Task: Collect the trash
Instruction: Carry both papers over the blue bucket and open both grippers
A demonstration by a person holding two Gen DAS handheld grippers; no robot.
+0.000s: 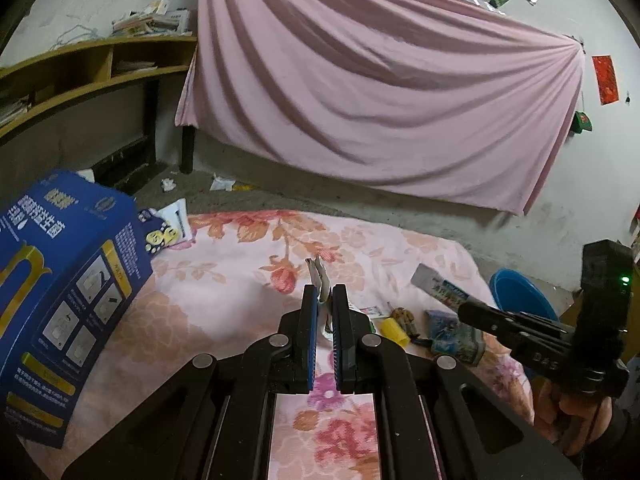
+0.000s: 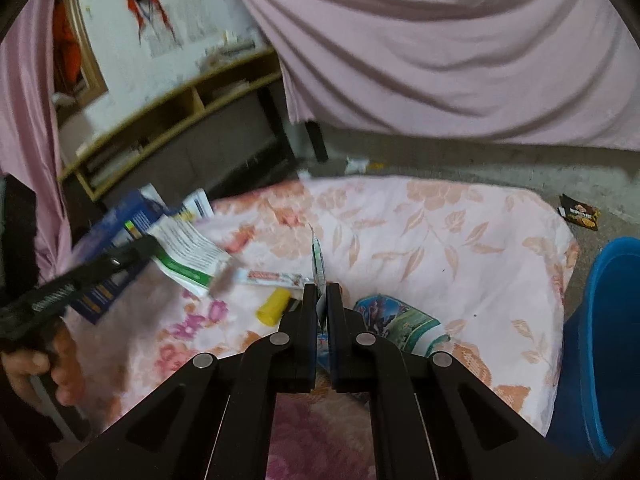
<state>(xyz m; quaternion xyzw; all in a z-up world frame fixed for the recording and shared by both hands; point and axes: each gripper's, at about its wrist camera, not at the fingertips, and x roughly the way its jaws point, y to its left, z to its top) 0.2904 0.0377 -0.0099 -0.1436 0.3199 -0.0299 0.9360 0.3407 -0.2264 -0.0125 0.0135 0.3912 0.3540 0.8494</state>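
Observation:
On the floral bedspread (image 1: 224, 280), my left gripper (image 1: 324, 292) is shut on a thin white and green wrapper (image 1: 319, 274), which stands edge-on between the pads. The right wrist view shows that wrapper (image 2: 188, 254) hanging flat from the left gripper (image 2: 154, 244). My right gripper (image 2: 321, 290) is shut on a flat printed wrapper (image 2: 317, 254), also edge-on here. In the left wrist view the right gripper (image 1: 464, 308) holds this wrapper (image 1: 438, 286) just above the bed. A blue bin (image 2: 604, 340) stands beside the bed on the right.
Loose on the bedspread lie a yellow cap (image 2: 274, 306), a white tube (image 2: 276, 278) and a blue-green packet (image 2: 400, 324). A big blue box (image 1: 60, 300) stands at the left. A dark snack wrapper (image 2: 580, 212) and paper scraps (image 1: 222, 184) lie on the floor.

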